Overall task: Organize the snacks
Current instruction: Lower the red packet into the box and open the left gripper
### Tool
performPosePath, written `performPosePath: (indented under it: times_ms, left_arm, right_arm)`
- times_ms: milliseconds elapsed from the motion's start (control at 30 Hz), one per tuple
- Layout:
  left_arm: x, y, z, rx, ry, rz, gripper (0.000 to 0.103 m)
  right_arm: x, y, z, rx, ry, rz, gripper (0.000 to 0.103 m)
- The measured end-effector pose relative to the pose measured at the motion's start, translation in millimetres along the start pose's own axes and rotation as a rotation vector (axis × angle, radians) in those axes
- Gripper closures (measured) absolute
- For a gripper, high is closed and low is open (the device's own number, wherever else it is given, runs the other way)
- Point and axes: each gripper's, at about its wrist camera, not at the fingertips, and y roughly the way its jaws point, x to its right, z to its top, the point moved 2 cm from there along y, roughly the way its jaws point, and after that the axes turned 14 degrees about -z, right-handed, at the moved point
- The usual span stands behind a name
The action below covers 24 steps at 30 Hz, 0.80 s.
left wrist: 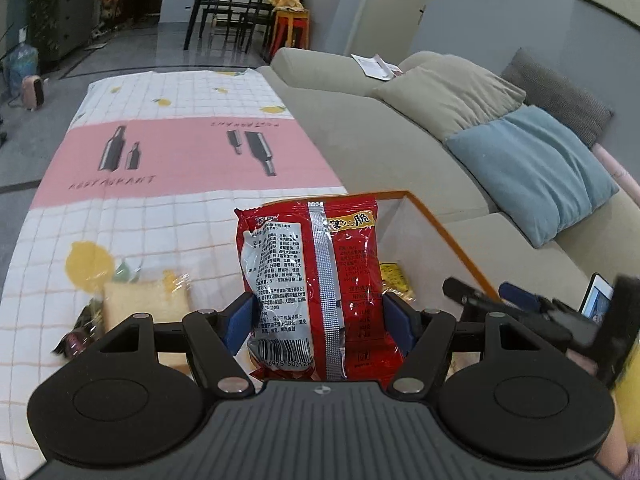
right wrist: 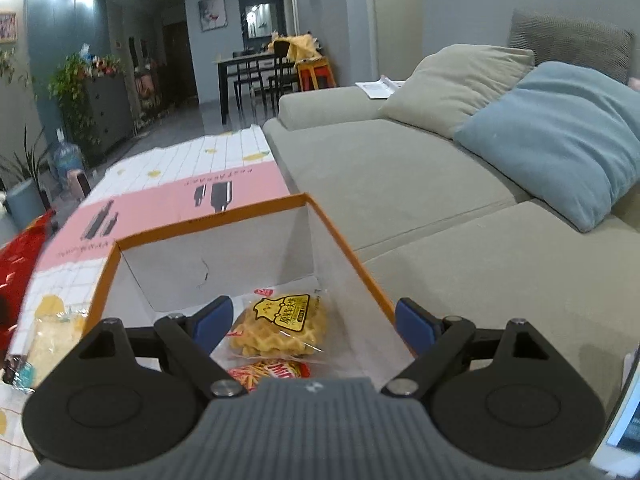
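Observation:
My left gripper (left wrist: 320, 316) is shut on a red snack bag (left wrist: 344, 264), which stands upright between the blue pads, lifted above the table beside the orange-rimmed white box (left wrist: 440, 220). That bag shows at the left edge of the right wrist view (right wrist: 20, 264). My right gripper (right wrist: 314, 324) hangs open over the box (right wrist: 208, 224), nothing between its fingers. Inside the box lie a yellow waffle packet (right wrist: 280, 324) and a red-and-yellow snack packet (right wrist: 268, 374). A wrapped slice of bread (left wrist: 144, 304) and a dark wrapper (left wrist: 72, 340) lie on the tablecloth, left of the box.
The table wears a white checked cloth with a pink band (left wrist: 180, 152). A beige sofa (right wrist: 400, 184) with beige and blue cushions runs along the right. A phone (right wrist: 624, 432) sits at the lower right. A dining table and chairs stand far back.

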Motion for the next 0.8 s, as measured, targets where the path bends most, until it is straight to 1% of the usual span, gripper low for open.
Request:
performPosePath:
  times_ms: [100, 200, 367, 433, 467, 567, 633, 700, 800]
  left_arm:
    - [13.2, 22.2, 6.5, -0.02, 0.002, 0.021, 0.024]
    - [22.4, 45.6, 8.0, -0.041, 0.007, 0.036, 0.024]
    - [25.7, 79.9, 6.6, -0.099, 0.0, 0.075, 0.024]
    - [24.3, 89.9, 5.5, -0.105, -0.013, 0.096, 0.023]
    - [23.1, 93.7, 6.0, -0.109, -0.016, 0.117, 0.019]
    - [22.0, 101.1, 4.8, -0.136, 0.017, 0.153, 0.019]
    - [20.4, 97.3, 3.7, -0.108, 0.001, 0.184, 0.02]
    - [19.8, 91.6, 3.5, -0.095, -0.003, 0.16, 0.019]
    - [21.9, 80.7, 3.1, -0.079, 0.016, 0.156, 0.019]
  right_arm:
    - [8.2, -6.6, -2.5, 0.016, 0.031, 0.01, 0.017]
    - [12.4, -9.5, -8.4, 0.006, 0.03, 0.035, 0.017]
    - [15.5, -10.2, -13.8, -0.001, 0.019, 0.049, 0.017]
    - [17.3, -9.9, -14.1, 0.002, 0.03, 0.062, 0.017]
    - [18.0, -9.0, -14.2, 0.0, 0.038, 0.069, 0.017]
    - [19.6, -5.4, -14.0, -0.007, 0.058, 0.083, 0.017]
    - [19.4, -4.4, -13.3, -0.007, 0.065, 0.085, 0.017]
    - [18.5, -3.7, -13.4, -0.009, 0.063, 0.086, 0.017]
    - [17.1, -4.2, -14.0, -0.01, 0.055, 0.086, 0.017]
